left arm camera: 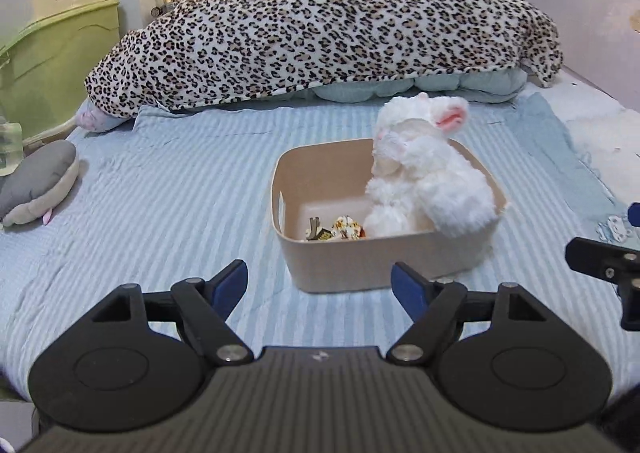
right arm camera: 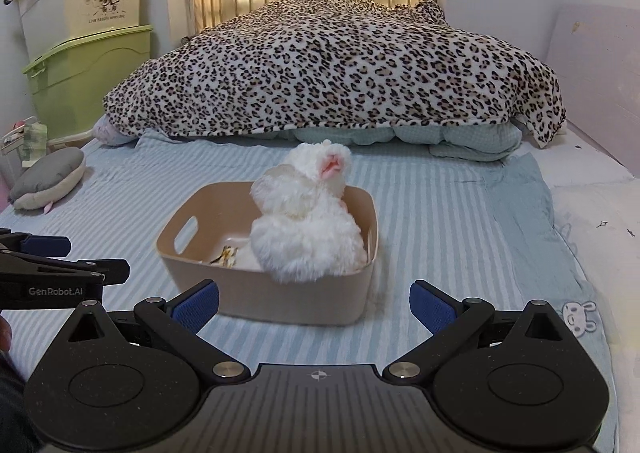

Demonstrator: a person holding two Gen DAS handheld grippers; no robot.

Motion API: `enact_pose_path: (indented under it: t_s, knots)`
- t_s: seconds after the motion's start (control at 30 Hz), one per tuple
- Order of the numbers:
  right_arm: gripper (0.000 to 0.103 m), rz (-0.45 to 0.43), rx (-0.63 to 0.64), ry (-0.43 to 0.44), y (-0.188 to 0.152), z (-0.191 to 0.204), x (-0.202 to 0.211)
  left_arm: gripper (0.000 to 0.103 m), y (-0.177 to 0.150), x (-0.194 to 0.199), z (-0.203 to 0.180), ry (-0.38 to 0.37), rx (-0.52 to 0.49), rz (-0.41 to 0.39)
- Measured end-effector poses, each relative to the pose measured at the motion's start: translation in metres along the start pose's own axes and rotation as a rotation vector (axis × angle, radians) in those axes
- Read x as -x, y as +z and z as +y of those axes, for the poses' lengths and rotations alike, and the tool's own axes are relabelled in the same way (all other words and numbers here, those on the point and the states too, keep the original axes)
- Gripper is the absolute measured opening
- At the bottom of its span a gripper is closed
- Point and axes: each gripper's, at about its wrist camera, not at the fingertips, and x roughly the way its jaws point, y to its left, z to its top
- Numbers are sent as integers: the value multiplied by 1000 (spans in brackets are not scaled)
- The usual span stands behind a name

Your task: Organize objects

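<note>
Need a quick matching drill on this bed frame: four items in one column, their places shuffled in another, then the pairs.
Items
1. fluffy white plush rabbit
2. grey-and-cream plush whale
3. leopard-print fleece blanket
4. lime-green plastic storage box

Places
A. heaped at the far end of the bed, over a pale quilt
B. off the bed, at the left, under a cream box
C. inside the beige plastic bin, partly over its rim
D. on the striped blue sheet, near the bed's left edge

Pairs: 1-C, 2-D, 3-A, 4-B
</note>
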Motion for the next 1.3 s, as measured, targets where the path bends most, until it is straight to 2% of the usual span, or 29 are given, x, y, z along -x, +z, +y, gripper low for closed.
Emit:
enact_pose_path:
  t_s: [0.17, 0.67, 1.1, 1.3]
  knots:
    - [103, 4, 15, -4, -17, 4, 22, 80, -20, 29, 2, -10, 29, -9]
    - [103, 33, 74, 0, -67, 24, 66, 79, -69, 88, -1, 29, 35, -44]
    - [103, 80, 8, 7, -97, 8, 76, 79, -92, 112, -10, -8, 28, -47]
    - [103, 96, -3, 2, -103, 3, 77, 79, -98, 111, -13, -19, 37, -40]
